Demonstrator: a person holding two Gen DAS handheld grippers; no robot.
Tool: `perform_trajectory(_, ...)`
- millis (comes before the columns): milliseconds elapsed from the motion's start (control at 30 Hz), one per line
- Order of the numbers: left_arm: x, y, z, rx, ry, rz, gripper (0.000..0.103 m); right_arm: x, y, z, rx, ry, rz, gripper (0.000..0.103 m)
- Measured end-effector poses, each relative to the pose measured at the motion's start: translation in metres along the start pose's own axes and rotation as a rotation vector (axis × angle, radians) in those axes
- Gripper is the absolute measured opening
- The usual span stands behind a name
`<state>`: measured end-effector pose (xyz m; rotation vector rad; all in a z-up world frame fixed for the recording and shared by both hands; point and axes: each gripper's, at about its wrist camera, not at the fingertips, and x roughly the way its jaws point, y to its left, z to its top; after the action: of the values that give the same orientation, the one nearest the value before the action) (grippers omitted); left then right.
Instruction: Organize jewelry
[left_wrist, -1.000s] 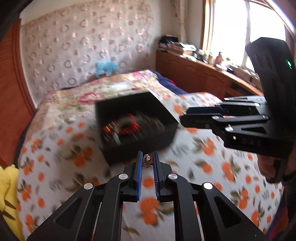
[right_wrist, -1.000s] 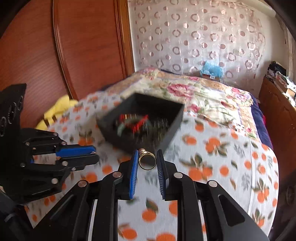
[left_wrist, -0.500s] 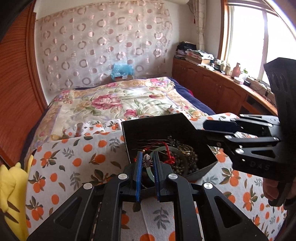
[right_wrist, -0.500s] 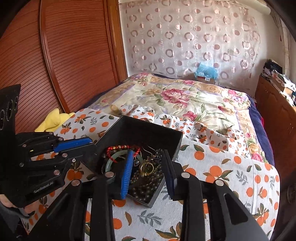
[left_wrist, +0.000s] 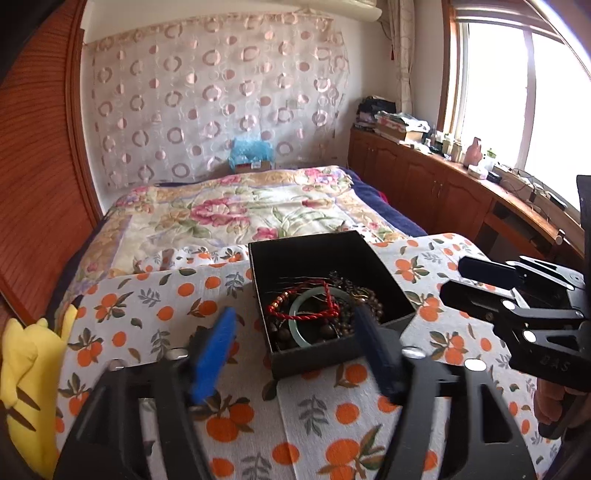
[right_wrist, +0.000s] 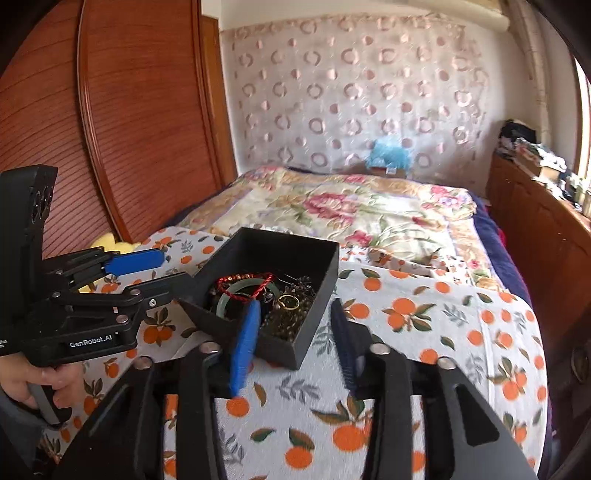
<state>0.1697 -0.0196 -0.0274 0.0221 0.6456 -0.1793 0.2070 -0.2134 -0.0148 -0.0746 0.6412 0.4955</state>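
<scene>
Both grippers were matte black plastic with cut-out triangular arms and shiny silver screws at the joints. The left gripper (right_wrist: 147, 269) had bright blue pads and "GenRobot.AI" printed white on its body. The right gripper (right_wrist: 291, 332) showed blue ridged pads (right_wrist: 243, 343) too.

A home bedroom is shown: a bed (left_wrist: 236, 210) covered by a floral quilt (left_wrist: 258, 206), a curtain (left_wrist: 207, 99) hung behind it, wooden cabinets (left_wrist: 436, 184) set under a sunlit window (left_wrist: 517, 81)
</scene>
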Motion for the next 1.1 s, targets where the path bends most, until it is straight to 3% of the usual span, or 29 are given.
perform_trajectory(100,-0.015,-0.005,-0.001,-0.006,-0.021,0.007,0.087,-0.018,0.002,-0.010,0.020,-0.034,-0.021,0.063)
perform_trajectory(200,-0.031,-0.010,0.000,0.000,-0.049,0.018,0.095,-0.033,0.003,-0.013,0.042,-0.057,-0.048,0.064)
perform_trajectory(567,-0.076,-0.015,-0.002,-0.009,-0.120,0.066,0.095,-0.091,0.011,-0.015,0.042,-0.181,-0.139,0.100)
perform_trajectory(833,-0.111,-0.019,-0.016,-0.013,-0.182,0.071,0.095,-0.108,0.017,-0.021,0.060,-0.209,-0.165,0.101)
perform_trajectory(1100,-0.122,-0.012,-0.034,-0.041,-0.159,0.086,0.095,-0.118,0.020,-0.036,0.076,-0.230,-0.163,0.101)
